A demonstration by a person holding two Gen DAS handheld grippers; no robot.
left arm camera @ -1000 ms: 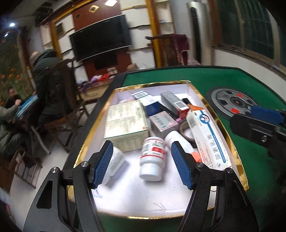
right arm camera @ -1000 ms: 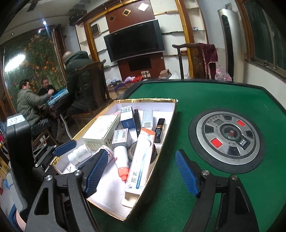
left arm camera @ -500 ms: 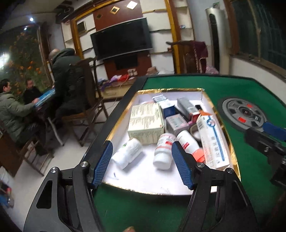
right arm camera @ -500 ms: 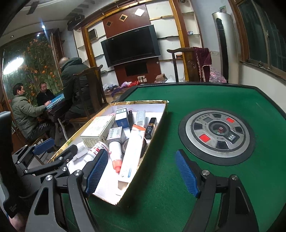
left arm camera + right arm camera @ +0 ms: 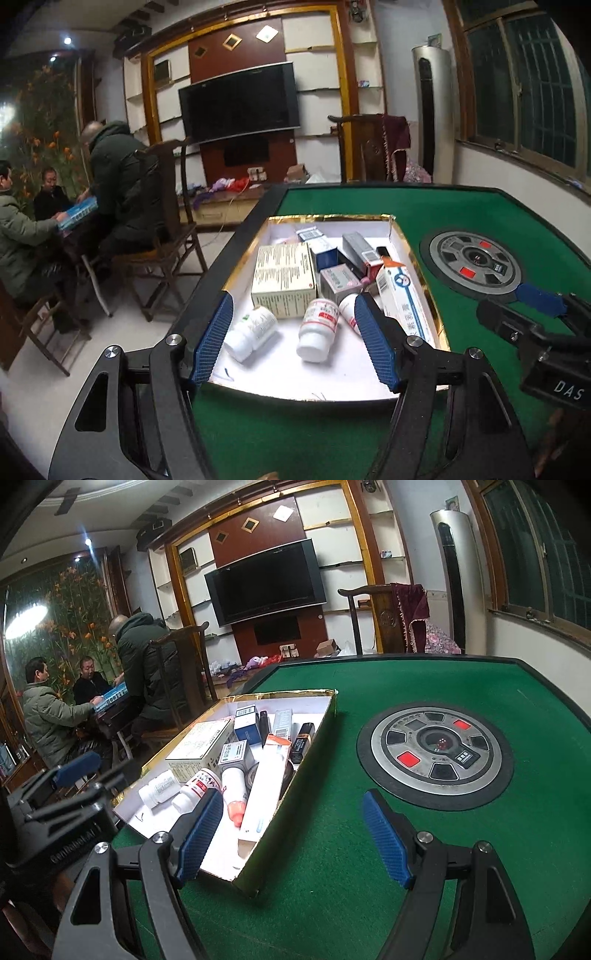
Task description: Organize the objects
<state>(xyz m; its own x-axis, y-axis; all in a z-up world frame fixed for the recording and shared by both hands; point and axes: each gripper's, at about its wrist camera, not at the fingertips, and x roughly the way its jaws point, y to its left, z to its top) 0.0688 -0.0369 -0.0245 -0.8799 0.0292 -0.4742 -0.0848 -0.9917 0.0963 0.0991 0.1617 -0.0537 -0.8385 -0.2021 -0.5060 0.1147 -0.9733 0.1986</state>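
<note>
A gold-edged white box [image 5: 410,251] lies on the green table and holds medicine items: a large cream carton [image 5: 283,278], two white bottles [image 5: 251,334] [image 5: 318,328], a long white and blue carton [image 5: 404,302] and small boxes. The same box [image 5: 295,794] shows in the right wrist view. My left gripper [image 5: 293,341] is open and empty, held above the box's near end. My right gripper [image 5: 291,836] is open and empty, to the right of the box over the felt; it also shows in the left wrist view [image 5: 532,314].
A round grey control panel [image 5: 436,753] with red buttons sits in the table's middle. The table's black rim [image 5: 236,243] runs along the box's left side. People sit at another table [image 5: 110,698] at the left. A TV [image 5: 266,581] hangs on the far wall.
Both grippers have pulled back and up from the box, so it looks smaller and farther. Both stay open and empty. The box's contents have not moved.
</note>
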